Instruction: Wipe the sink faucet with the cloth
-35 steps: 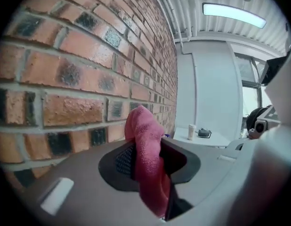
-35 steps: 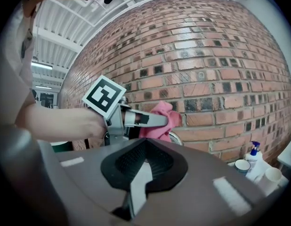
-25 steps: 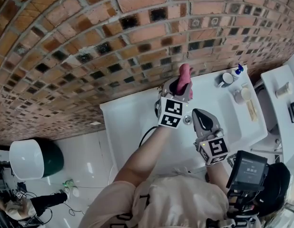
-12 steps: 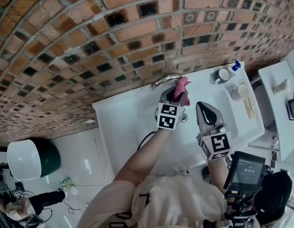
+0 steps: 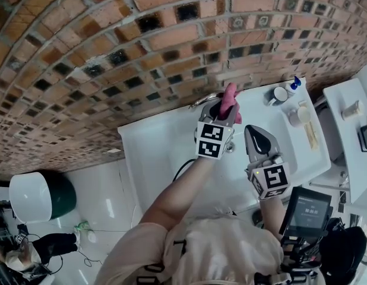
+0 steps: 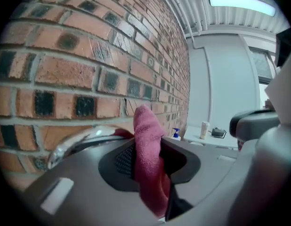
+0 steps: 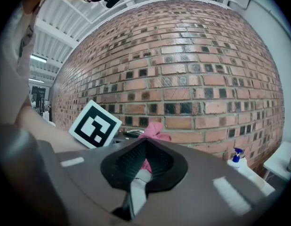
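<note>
Right, from my seat the red-brown brick wall point(image 5: 142, 40) fills most of the head view, and the white ceramic sink point(image 5: 154, 153) runs beneath it from eight o'clock up towards two o'clock. The left gripper point(image 5: 225, 113) is up at the wall edge of the sink, its jaws clamped tight on the pink microfibre cloth point(image 5: 231, 97), which stands proud of them at twelve o'clock. In the left gripper view the cloth point(image 6: 148, 149) fills the gap of the left gripper point(image 6: 148, 161), with the curved chrome faucet spout point(image 6: 75, 142) just beside it at nine o'clock. I judge the wiping is in hand, cloth on or just at the spout. The next move calls for dragging the folded cloth along the curve towards its tip while holding the clamp firm. The right gripper point(image 7: 141, 166) idles at four o'clock of the left one, jaws drawn together on nothing. I cannot tell whether cloth and metal truly touch. The left gripper covers most of the faucet point(image 5: 201, 101) in the head view. The small blue-capped pump bottle point(image 5: 296, 84) sits far off at two o'clock.
</note>
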Motion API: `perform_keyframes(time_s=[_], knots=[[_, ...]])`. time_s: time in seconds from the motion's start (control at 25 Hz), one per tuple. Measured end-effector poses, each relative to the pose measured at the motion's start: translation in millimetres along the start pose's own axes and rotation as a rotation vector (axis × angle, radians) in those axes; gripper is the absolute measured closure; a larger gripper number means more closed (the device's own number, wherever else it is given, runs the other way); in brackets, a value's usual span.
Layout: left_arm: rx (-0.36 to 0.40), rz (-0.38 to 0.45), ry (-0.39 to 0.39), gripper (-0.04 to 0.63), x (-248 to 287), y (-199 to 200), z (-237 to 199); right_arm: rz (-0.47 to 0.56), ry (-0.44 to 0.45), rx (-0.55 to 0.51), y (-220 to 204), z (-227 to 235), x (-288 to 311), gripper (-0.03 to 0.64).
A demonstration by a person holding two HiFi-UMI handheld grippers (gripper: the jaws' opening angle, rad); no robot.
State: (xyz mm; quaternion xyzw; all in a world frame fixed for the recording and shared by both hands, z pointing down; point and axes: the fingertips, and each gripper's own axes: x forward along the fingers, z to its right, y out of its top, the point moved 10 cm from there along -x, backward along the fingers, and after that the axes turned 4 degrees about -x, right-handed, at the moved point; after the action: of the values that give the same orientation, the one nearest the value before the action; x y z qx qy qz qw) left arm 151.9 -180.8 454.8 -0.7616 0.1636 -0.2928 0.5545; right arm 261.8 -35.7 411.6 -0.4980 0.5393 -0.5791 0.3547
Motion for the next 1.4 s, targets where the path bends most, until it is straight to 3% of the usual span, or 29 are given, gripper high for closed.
perform_keyframes(time_s=[0.2,0.28,0.56,0.84,1.08,1.4], knots=[[-0.163,-0.118,0.035,0.483,10.5,-41.2,-19.9,-0.015,-0.015,0.005,-4.3,0.2,-5.8,0.624],[-0.176,-0.135,0.047,0.483,7.4,-47.6,-23.6,-0.022,-0.031,0.014,-7.3,4.1,-9.7,0.624],[-0.118,-0.046,-0.001,0.482,-22.4,-21.3,-8.1,0.003,-0.038,0.002,5.2,-1.5,-11.9,0.624],[-0.02,0.102,0.018,0.48,-102.6,24.6,-8.5,0.048,0.035,-0.04,30.7,-35.6,-4.5,0.624],[0.101,0.175,0.142,0.48,-203.8,29.3,-36.2,0.064,0.147,-0.074,44.4,-99.8,14.4,0.624],[0.135,0.221,0.344,0.48,-313.7,14.8,-64.1,0.097,0.286,-0.101,55.5,-164.6,33.1,0.624]])
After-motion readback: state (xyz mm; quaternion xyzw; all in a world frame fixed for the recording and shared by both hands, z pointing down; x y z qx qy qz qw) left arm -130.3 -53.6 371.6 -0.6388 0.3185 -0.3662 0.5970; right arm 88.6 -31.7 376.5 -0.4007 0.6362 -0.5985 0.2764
